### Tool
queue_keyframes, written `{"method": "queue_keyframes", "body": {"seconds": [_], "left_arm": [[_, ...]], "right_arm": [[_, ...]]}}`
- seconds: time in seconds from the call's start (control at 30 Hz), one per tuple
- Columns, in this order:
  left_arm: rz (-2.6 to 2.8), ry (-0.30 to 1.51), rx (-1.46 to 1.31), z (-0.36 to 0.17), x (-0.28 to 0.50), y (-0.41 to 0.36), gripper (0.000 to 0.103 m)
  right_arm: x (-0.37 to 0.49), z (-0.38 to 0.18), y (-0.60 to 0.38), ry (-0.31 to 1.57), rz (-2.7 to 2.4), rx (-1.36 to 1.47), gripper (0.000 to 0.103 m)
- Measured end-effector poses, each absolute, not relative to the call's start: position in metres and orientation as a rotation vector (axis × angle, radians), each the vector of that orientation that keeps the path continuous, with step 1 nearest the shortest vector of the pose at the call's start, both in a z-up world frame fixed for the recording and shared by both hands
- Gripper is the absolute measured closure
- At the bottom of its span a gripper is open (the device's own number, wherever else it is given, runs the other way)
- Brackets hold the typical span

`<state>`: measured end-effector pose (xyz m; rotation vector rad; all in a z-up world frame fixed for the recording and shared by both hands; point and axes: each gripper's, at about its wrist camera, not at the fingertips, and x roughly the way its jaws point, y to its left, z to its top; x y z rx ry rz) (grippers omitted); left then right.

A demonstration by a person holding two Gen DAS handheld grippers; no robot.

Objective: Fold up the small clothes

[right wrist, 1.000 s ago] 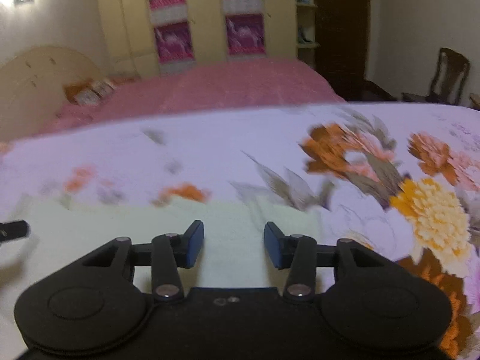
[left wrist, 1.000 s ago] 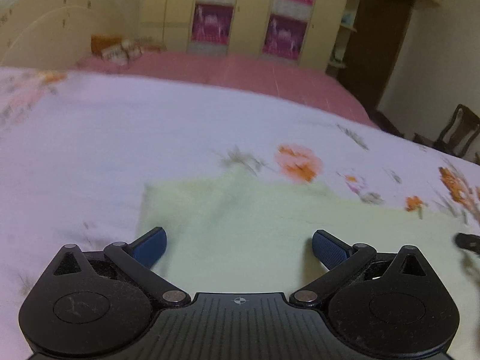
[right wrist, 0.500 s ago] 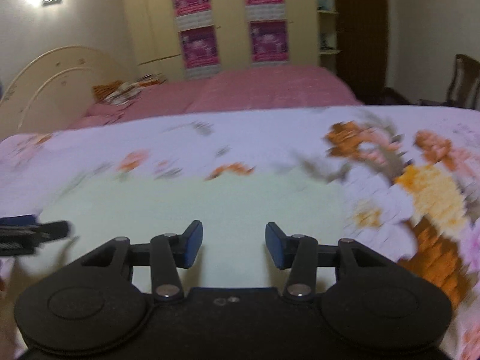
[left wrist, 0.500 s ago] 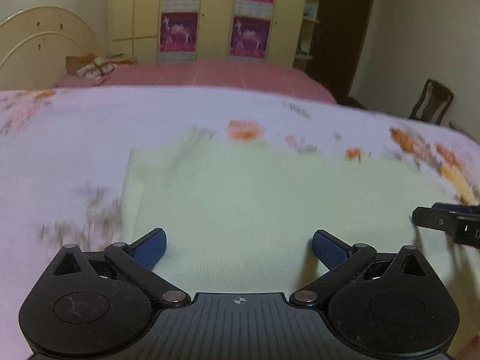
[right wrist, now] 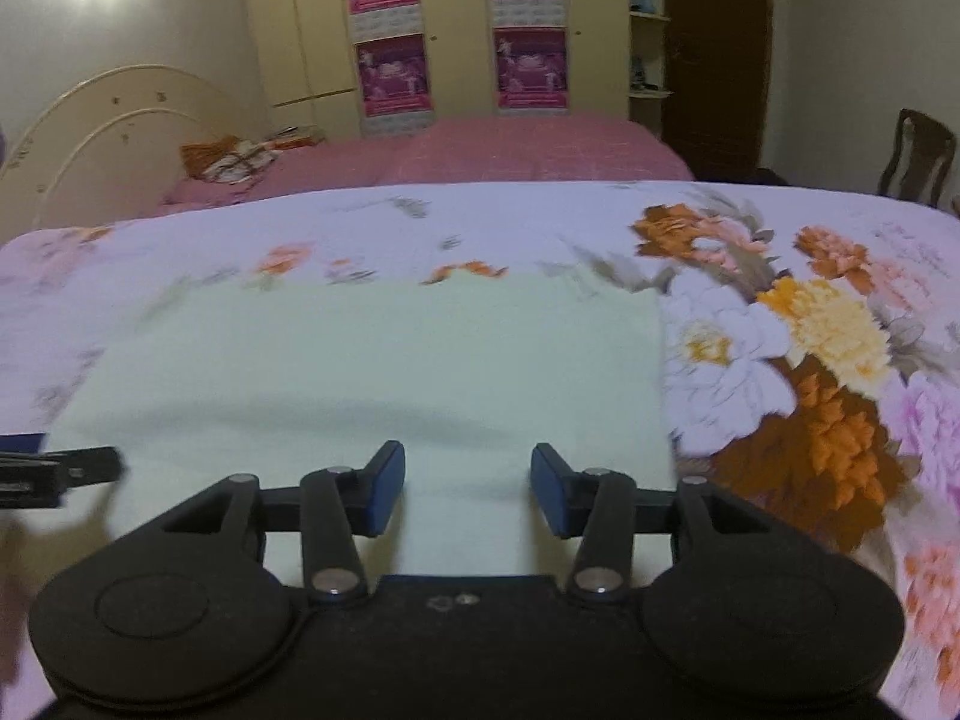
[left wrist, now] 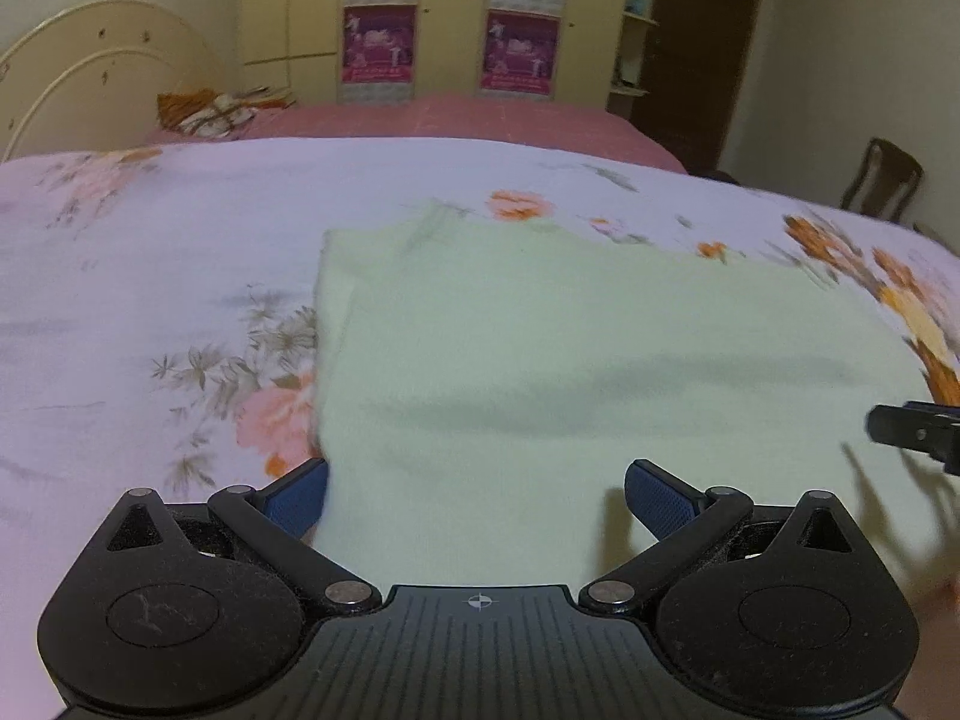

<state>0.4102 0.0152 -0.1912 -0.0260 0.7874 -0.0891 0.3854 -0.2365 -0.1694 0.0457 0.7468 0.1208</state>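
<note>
While a pale green cloth lies flat on a floral bedspread, two hand-held grippers hover over its near edge. From the left wrist camera, the left gripper has its blue-padded jaws spread wide and empty, one pad at the cloth's left edge, the other above the fabric. From the right wrist camera, the right gripper stands partly open, with nothing pinched between its pads, near the cloth's right edge. Each tool's tip shows at the border of the other's view. Beyond the bedspread sit a pink bed, a cream headboard, a postered wardrobe and a wooden chair.
</note>
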Motion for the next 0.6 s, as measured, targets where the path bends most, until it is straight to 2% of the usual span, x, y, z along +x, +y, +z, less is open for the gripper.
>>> {"method": "queue_keyframes", "body": {"seconds": [0.23,0.4,0.6], "left_arm": [[-0.073,0.819,-0.01,-0.201,0.396,0.008,0.0],[-0.066,0.826,-0.001,-0.201,0.396,0.006,0.0],[-0.059,0.838,0.006,-0.199,0.391,0.004,0.0]], "right_arm": [[0.355,-0.179,-0.225,0.786,0.133,0.017,0.056],[0.341,-0.192,-0.23,0.803,0.103,-0.079,0.051],[0.33,-0.184,-0.24,0.804,0.065,-0.012,0.05]]}}
